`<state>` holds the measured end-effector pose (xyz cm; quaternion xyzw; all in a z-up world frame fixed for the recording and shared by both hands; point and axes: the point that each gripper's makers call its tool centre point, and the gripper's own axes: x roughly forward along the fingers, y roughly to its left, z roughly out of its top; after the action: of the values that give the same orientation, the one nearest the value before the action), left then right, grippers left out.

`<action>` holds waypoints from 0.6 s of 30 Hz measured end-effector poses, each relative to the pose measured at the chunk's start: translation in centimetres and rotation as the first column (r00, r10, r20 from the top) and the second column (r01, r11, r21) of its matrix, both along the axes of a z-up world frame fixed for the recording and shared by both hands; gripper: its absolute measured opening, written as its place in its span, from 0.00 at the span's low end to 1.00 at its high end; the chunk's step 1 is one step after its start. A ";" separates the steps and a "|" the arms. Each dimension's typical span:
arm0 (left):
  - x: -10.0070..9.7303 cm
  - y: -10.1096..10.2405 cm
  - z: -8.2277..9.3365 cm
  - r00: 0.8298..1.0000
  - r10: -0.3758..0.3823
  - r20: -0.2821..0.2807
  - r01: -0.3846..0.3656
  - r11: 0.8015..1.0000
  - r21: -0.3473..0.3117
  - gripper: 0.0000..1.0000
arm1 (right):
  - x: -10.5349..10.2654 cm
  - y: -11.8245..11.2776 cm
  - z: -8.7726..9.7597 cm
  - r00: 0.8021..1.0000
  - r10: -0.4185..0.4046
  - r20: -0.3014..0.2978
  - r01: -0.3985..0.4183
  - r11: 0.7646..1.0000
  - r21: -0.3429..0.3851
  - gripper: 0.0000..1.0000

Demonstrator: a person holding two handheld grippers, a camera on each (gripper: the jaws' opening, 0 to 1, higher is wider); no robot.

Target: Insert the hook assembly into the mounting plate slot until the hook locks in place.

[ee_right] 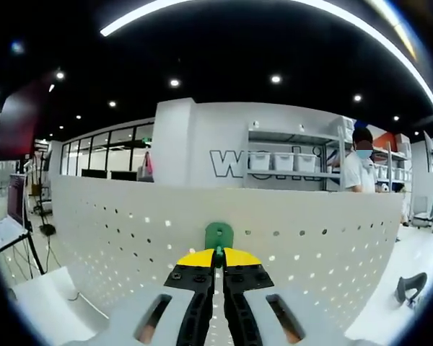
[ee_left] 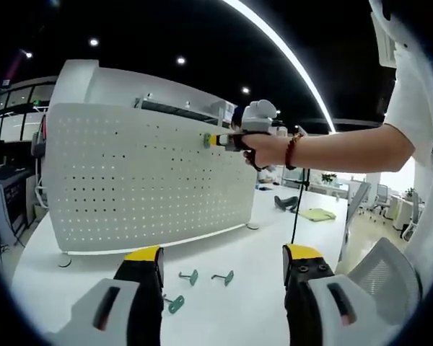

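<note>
A white pegboard (ee_left: pixel 148 176) stands upright on the white table and is the mounting plate. In the left gripper view my right gripper (ee_left: pixel 215 140) is shut on a green hook (ee_left: pixel 207 140), holding it against the board's upper right part. In the right gripper view the green hook (ee_right: pixel 219 236) sits flat against the pegboard (ee_right: pixel 303 238) just past my right gripper (ee_right: pixel 219 254), whose yellow-tipped jaws are closed on its stem. My left gripper (ee_left: pixel 222 263) hangs open above the table. Three loose green hooks (ee_left: pixel 190 276) (ee_left: pixel 224 277) (ee_left: pixel 175 303) lie between its jaws.
A person's bare arm with a bead bracelet (ee_left: pixel 291 151) reaches in from the right. Farther along the table are a dark object (ee_left: pixel 286 202) and a yellow-green cloth (ee_left: pixel 317 214). A grey chair back (ee_left: pixel 390 270) is at lower right. A person (ee_right: pixel 359 169) stands by shelves behind the board.
</note>
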<state>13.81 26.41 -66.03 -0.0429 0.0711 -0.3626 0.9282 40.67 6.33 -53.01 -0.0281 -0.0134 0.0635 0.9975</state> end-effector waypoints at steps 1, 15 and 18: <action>0.0 0.0 0.0 1.000 0.001 0.000 -0.001 1.000 0.001 0.69 | 0.0 0.0 0.0 1.000 -0.001 -0.001 0.001 1.000 0.002 0.01; 0.1 -0.2 0.1 1.000 -0.010 -0.002 0.010 1.000 -0.001 0.69 | 0.2 -0.1 0.0 0.999 -0.017 -0.031 0.020 0.994 0.105 0.01; 0.1 -0.2 0.1 1.000 -0.012 -0.001 0.012 1.000 0.000 0.69 | 0.2 -0.1 0.0 0.999 -0.026 -0.038 0.027 0.999 0.027 0.01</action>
<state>13.92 26.19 -65.94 -0.0429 0.0718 -0.3680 0.9260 40.89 6.21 -53.01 -0.0132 0.0048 0.0506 0.9986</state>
